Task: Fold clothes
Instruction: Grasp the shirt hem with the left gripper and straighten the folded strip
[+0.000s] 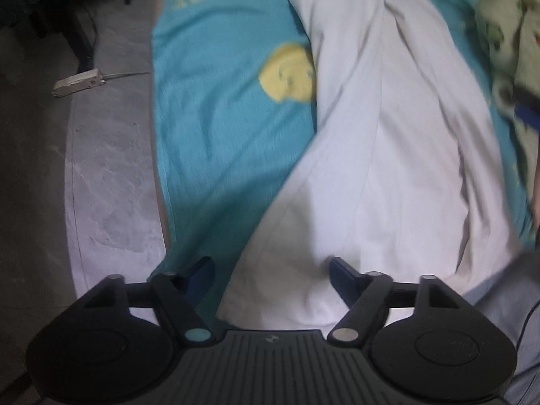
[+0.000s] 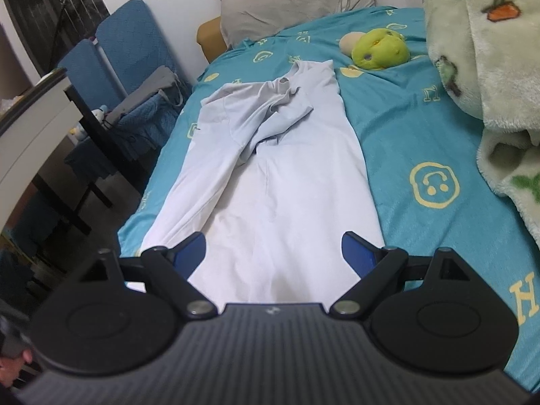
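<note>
Left wrist view: left gripper (image 1: 271, 271) in the lower middle of the frame, pointing steeply down, jaws apart with nothing pressed between the blue pads (image 1: 339, 275); hem end of a pale grey garment (image 1: 388, 141) lying between and beyond them. Garment stretching from bottom centre up to the top of the frame, lengthwise on a teal bedsheet (image 1: 216, 108) with yellow face prints. Grey floor (image 1: 108, 182) along the left side, a white power strip (image 1: 79, 82) at upper left with dark furniture legs behind. Fluffy patterned blanket (image 1: 509, 30) bunched at upper right, close to the garment's right edge. Picture blurred.

Right wrist view: right gripper (image 2: 273, 248) low in the frame, jaws wide, empty, hovering over the near hem of the garment (image 2: 280, 175). Far end of the garment rumpled, one sleeve folded across the chest. Green plush toy (image 2: 379, 49) on the bedsheet (image 2: 408, 128) just beyond the collar, upper right of centre. Grey pillow (image 2: 297, 0) at the top. Fluffy blanket (image 2: 489, 50) heaped along the right edge. Blue chairs (image 2: 128, 47) with draped clothing at the left, beside a dark table.
</note>
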A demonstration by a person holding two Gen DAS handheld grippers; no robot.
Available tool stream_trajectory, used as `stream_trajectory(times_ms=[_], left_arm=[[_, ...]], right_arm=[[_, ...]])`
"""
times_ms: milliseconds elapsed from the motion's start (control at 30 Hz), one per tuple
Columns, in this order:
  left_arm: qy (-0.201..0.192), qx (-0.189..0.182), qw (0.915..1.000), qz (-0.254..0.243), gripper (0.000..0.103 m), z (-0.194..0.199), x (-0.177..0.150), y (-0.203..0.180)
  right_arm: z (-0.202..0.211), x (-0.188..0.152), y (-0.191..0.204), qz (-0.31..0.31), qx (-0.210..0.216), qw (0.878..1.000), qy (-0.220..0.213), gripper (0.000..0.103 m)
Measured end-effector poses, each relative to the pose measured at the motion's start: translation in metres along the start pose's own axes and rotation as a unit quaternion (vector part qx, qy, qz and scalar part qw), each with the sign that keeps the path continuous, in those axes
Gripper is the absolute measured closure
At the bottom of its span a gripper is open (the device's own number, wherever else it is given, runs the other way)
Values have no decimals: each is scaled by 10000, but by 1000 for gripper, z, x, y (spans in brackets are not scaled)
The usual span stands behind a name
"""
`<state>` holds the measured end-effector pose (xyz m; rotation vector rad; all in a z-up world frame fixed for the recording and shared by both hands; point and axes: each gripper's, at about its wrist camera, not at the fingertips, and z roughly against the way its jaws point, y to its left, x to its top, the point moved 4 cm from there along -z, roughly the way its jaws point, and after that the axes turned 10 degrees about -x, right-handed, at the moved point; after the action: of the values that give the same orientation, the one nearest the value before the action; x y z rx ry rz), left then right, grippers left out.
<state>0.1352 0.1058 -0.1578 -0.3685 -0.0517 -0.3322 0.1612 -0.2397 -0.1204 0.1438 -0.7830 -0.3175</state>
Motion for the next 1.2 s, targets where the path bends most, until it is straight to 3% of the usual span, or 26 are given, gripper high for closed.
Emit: stream_trajectory(times_ms=[67, 100, 167, 233, 367, 467, 533, 567, 633, 767, 867, 933, 1000, 1100, 1200], left_arm=[[151, -114, 9995, -241, 37, -3, -5, -9], [178, -124, 9991, -376, 44, -3, -7, -15], [207, 29, 9978, -622, 62, -3, -11, -25], [155, 227, 9960, -845, 90, 2, -16, -37], [-185, 482, 9886, -1415, 97, 25, -27, -80], [-443, 1230, 9614, -2423, 98, 39, -43, -136], [-589, 1502, 9425, -2927, 98, 43, -55, -173], [-674, 1595, 9328, -3160, 98, 42, -61, -193], [-803, 1552, 9222, -3451, 98, 34, -73, -223], [-704, 1042, 9226, -3647, 93, 6, -91, -270], [-736, 1095, 9260, -3538, 83, -5, -90, -273], [-802, 1228, 9305, -3355, 63, -6, -85, -260], [-887, 1288, 9373, -3114, 53, -8, -78, -245], [-750, 1157, 9531, -2694, 53, -21, -71, -228], [-456, 1138, 9542, -2730, 53, -45, -74, -225]], right_arm=[[-3, 3, -2, -54, -34, 10000, 11, 14], [-4, 3, -3, -93, -42, 9999, 28, 14], [-6, 4, -7, -179, -59, 9998, 70, 14], [-8, 3, -10, -274, -70, 9995, 133, 14], [-8, 1, -15, -421, -45, 9988, 238, 14], [-6, -1, -19, -546, 9, 9981, 292, 14], [-5, -2, -23, -661, 60, 9972, 353, 14], [-5, -3, -25, -731, 91, 9965, 391, 14], [-6, -5, -29, -883, 146, 9948, 478, 14], [-8, -8, -39, -1149, 208, 9910, 648, 14], [-8, -11, -47, -1343, 230, 9880, 734, 14], [-8, -10, -51, -1484, 262, 9857, 748, 14], [-8, -8, -52, -1557, 317, 9845, 745, 14], [-7, -5, -50, -1517, 367, 9851, 717, 14], [-5, -3, -48, -1445, 424, 9862, 686, 14]])
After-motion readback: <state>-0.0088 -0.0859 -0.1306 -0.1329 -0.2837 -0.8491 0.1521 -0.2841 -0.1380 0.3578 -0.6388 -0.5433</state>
